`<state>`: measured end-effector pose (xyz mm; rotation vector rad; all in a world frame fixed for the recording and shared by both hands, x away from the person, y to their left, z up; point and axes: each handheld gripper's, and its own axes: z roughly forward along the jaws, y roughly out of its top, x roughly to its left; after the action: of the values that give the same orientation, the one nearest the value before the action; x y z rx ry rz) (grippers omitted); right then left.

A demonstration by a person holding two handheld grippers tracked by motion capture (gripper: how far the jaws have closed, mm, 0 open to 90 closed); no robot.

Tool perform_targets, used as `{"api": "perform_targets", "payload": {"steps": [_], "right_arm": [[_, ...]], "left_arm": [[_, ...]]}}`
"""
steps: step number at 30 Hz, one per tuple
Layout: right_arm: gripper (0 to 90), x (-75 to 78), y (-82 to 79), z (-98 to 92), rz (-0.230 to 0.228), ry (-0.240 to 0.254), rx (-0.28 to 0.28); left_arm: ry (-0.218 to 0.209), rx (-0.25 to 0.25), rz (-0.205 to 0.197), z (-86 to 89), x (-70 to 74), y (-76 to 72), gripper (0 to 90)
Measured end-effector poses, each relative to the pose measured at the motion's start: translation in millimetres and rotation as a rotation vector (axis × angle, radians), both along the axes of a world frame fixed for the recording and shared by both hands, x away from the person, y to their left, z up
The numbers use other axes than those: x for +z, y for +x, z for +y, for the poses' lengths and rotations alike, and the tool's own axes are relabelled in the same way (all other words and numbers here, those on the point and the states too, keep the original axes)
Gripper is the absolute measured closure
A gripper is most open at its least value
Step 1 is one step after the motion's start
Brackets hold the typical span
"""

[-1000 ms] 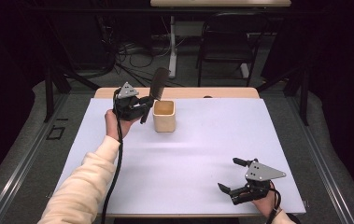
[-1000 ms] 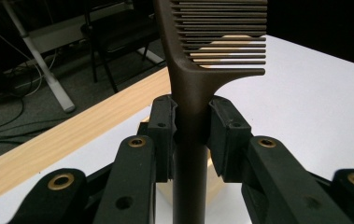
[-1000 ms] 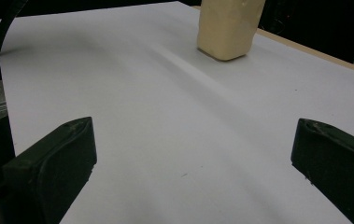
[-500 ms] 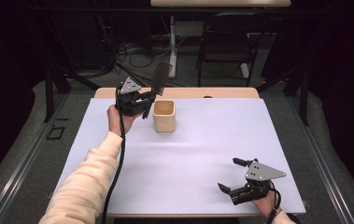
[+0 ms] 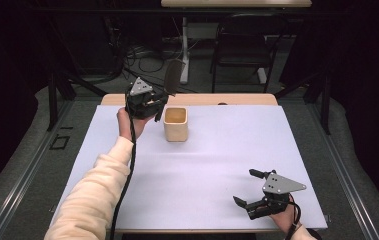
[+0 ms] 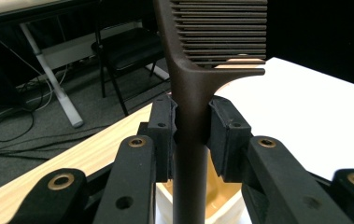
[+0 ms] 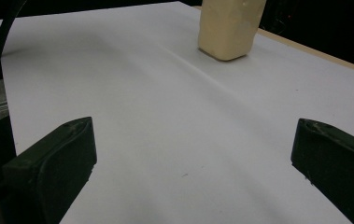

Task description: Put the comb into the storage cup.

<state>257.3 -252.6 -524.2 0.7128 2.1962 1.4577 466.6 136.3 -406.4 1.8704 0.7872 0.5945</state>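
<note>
Where the high view looks down, the left gripper [image 5: 153, 102] grips a dark comb [image 5: 173, 77] just beside the beige cup [image 5: 176, 124], near the table [image 5: 217, 200] far edge; lower it plumb into the mouth. Left gripper view: jaws clenched on the handle, cup below. Right gripper view: jaws spread, empty, open white surface ahead.
</note>
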Motion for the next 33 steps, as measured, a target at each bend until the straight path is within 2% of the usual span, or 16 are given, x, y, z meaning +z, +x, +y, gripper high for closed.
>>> {"api": "perform_targets", "payload": {"steps": [16, 33], "right_arm": [[0.0, -0.1, 0.0, -0.1, 0.000, -0.001, 0.000], [0.0, 0.0, 0.0, -0.4, -0.002, -0.006, 0.002]], "left_arm": [[-0.013, 0.005, -0.021, -6.6, 3.1, 9.1, 72.1], [-0.042, 0.012, -0.048, -16.8, -2.3, 15.7, 72.1]]}}
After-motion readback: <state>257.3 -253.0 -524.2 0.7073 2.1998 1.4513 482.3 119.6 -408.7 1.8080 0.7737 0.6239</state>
